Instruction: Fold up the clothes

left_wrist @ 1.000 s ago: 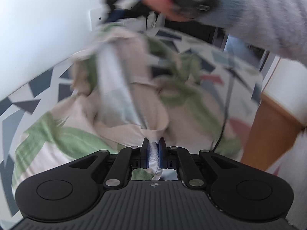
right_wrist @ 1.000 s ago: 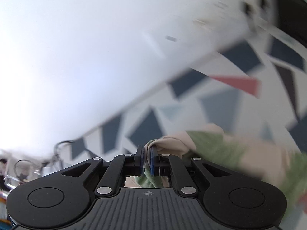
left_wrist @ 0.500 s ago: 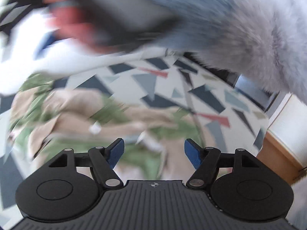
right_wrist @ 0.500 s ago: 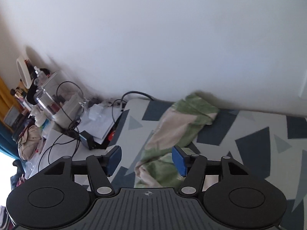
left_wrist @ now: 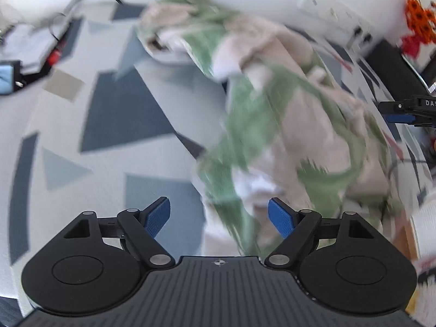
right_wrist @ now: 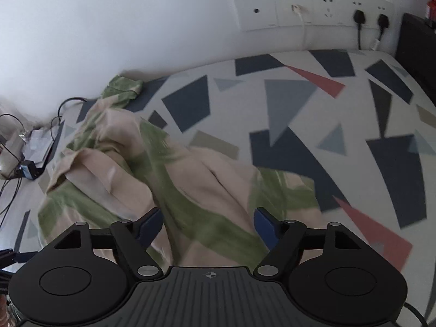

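Garment (right_wrist: 152, 179): one piece, beige with green patches; type not clear from these views. Location: on the bed sheet (right_wrist: 299, 114), the one printed with dark and red triangles, toward the wall side; its far end reaches the wall (right_wrist: 136, 13) near a tangle of cables (right_wrist: 16, 147).

Condition: crumpled, rumpled into ridges and loose flaps, no flat panel or clean edge visible. Left wrist view is motion-blurred, so finer detail there is unreadable.

Left gripper (left_wrist: 219, 215): jaws wide and opening, cloth lying below and between them, pads not pressing on it.

Right gripper (right_wrist: 208, 222): jaws wide and opening, poised over the near part of the cloth, nothing clamped. Its tip also shows at the right edge of the left view.

Progress, as judged: early. No fold is evident; the piece is laid down in a heap. Remaining: spread and smooth it flat, find the edges or corners, make the folds, square the result.
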Tool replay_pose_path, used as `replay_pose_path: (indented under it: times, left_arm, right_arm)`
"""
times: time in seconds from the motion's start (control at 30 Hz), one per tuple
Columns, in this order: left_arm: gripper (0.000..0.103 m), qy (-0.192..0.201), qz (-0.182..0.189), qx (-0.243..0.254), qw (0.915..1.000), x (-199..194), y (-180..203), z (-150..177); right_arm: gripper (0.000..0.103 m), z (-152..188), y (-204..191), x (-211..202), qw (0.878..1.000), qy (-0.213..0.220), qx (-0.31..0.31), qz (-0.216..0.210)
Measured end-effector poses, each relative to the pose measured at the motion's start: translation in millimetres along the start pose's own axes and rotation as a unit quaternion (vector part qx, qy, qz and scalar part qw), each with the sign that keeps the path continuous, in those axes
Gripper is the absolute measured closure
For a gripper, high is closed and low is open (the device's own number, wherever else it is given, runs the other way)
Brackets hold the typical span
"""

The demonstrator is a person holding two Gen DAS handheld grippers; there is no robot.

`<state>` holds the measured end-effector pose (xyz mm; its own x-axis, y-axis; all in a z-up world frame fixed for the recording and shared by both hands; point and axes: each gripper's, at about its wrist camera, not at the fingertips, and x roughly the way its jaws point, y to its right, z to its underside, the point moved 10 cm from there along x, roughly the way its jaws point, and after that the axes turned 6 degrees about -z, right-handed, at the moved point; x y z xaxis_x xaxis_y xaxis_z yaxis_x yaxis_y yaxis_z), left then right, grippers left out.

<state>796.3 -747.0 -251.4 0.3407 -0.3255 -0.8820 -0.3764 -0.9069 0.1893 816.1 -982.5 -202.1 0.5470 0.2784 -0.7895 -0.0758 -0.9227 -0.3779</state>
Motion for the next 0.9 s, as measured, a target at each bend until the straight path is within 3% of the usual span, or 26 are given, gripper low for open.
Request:
replay_pose_path:
  times: [0.07,0.17,0.3,0.37,0.43,0.47,0.5,0.53,0.63,0.77,0.83,0.9]
  left_arm:
    - [0.022,-0.013,0.009,0.029,0.9994,5,14,4]
    - [0.022,-0.023,0.002,0.059,0.9980,14,31,1]
    - [0.022,-0.031,0.009,0.052,0.9981,25,49,-11]
    - [0.022,-0.035,0.009,0.053,0.9979,31,61,-12]
    - [0.022,-0.037,0.011,0.049,0.9980,35,69,-14]
    - [0.022,-0.038,0.015,0.046,0.9981,37,74,-16]
    - [0.022,-0.040,0.025,0.041,0.9980,38,81,-17]
    - [0.022,-0.042,0.035,0.037,0.9978,39,88,-19]
    - [0.022,-0.038,0.066,0.040,0.9963,39,113,-28]
    - [0.022,-0.015,0.100,0.063,0.9928,31,151,-49]
    - [0.017,0.002,0.108,0.077,0.9912,25,165,-60]
    - [0.014,0.029,0.096,0.096,0.9903,19,170,-70]
  right_arm:
    - [0.020,28,-5,2,0.999,-0.026,-0.019,-0.001]
    - [0.010,55,-24,14,0.993,-0.043,-0.107,0.026]
    - [0.009,74,-48,33,0.979,-0.055,-0.197,0.022]
    - [0.024,77,-47,40,0.975,-0.061,-0.212,0.025]
    - [0.053,75,-41,40,0.974,-0.051,-0.220,0.028]
    - [0.062,71,-34,37,0.977,-0.045,-0.205,0.027]
    - [0.078,64,-24,32,0.983,-0.037,-0.181,0.024]
    - [0.085,58,-14,27,0.987,-0.029,-0.156,0.021]
    - [0.087,28,38,16,0.994,0.004,-0.095,0.055]
    - [0.086,-22,123,-2,0.988,0.061,-0.037,0.139]
    - [0.076,-40,150,-16,0.982,0.078,-0.013,0.173]
    - [0.067,-50,155,-33,0.981,0.091,-0.007,0.170]
